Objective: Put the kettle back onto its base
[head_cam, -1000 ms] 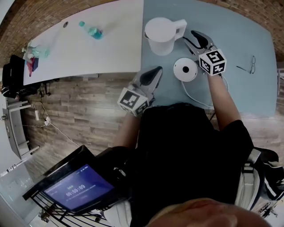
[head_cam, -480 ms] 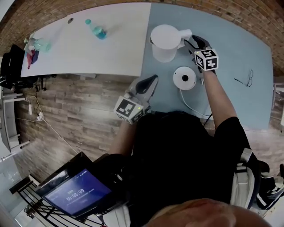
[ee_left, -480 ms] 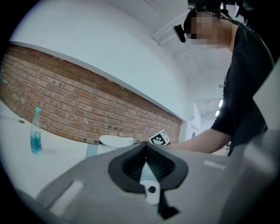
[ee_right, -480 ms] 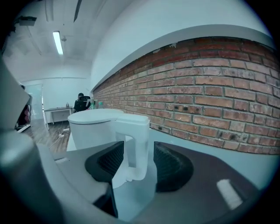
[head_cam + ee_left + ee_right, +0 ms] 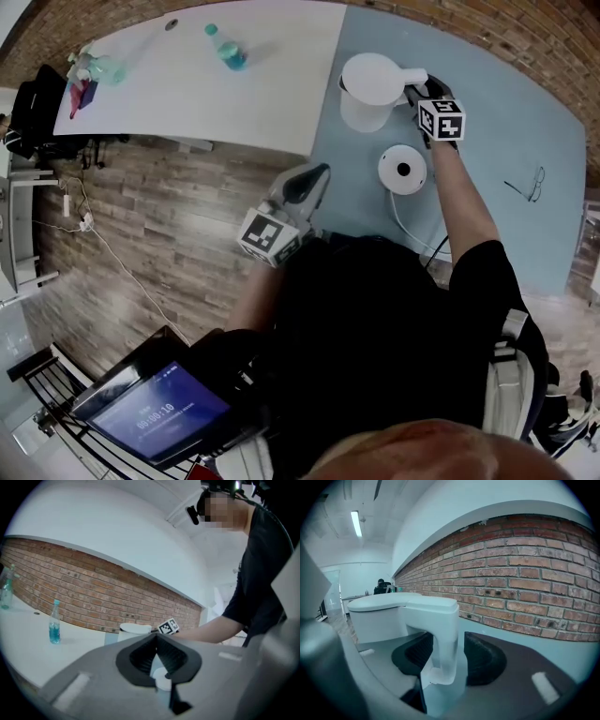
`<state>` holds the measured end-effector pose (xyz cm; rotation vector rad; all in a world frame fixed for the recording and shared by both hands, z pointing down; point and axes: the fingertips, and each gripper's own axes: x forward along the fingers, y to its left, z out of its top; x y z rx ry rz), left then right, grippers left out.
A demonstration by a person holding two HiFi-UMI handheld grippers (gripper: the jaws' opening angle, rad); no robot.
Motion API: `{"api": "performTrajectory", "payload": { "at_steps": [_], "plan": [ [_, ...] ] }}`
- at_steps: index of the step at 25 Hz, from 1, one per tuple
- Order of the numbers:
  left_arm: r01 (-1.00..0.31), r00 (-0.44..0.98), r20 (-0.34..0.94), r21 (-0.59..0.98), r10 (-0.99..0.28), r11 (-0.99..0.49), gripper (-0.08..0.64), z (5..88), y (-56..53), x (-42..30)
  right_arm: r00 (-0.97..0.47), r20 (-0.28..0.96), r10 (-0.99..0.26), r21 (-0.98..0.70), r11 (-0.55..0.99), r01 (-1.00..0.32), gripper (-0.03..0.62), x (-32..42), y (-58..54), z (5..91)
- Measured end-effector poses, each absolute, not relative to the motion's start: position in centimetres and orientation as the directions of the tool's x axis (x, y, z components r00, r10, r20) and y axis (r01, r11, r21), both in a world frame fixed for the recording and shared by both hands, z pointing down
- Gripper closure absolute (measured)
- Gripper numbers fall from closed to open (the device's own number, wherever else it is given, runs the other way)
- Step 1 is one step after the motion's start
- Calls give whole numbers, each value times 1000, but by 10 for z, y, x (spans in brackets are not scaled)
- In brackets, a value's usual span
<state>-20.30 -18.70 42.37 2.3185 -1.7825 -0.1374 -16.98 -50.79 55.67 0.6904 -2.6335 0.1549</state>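
Reaching farther since 1 s ago, the right gripper (image 5: pixel 420 91) has gone from beside the base (image 5: pixel 403 170) up to the kettle (image 5: pixel 367 89), and the left gripper (image 5: pixel 319 174) has held its place near the body.

Nearest, the left gripper hangs off the near edge of the table (image 5: pixel 506 112). Its 2 jaws meet at the tips and hold nothing, so it plays no part yet.

Just beyond it the round base sits bare on the table, its cord (image 5: pixel 399 221) running back toward the person.

Farther on, the right gripper's 2 jaws straddle the handle (image 5: pixel 440 634). The left pad (image 5: pixel 417 653) lies close against it, and a thin gap shows at the right pad (image 5: pixel 483 660), so the claw looks narrow but not yet clamped.

The kettle stands upright at the far side of the table, apart from the base and a little to its left.

The step in hand is the grasp. It should go well if the jaws close squarely on the upright part of the handle, fully seated before any lift, since a kettle held by its handle tends to swing. After that, a straight lift, a short carry nearward and right, and a level, centred descent onto the base seem best.
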Motion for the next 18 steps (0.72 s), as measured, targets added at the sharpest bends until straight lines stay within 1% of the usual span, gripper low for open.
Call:
{"api": "performTrajectory", "payload": {
  "at_steps": [1, 4, 5, 13, 18],
  "plan": [
    [-944, 258, 57, 225, -965, -239, 557, 423, -186, -204, -791, 414, -450, -3, 869, -495, 397, -171, -510, 558],
    [-943, 258, 49, 232, -965, -240, 557, 420, -182, -205, -786, 398, -474, 16, 860, -510, 465, -170, -515, 560],
    [-943, 258, 49, 230, -965, -241, 557, 419, -179, -207, -783, 392, -482, 20, 856, -517, 475, -170, -515, 560],
    [-950, 235, 68, 226, -970, -215, 557, 413, -163, -222, -763, 369, -530, 2, 822, -570, 488, -177, -518, 561],
    [-950, 229, 53, 231, -972, -212, 556, 416, -158, -230, -759, 353, -547, -28, 805, -592, 491, -175, -519, 560]
  ]
}}
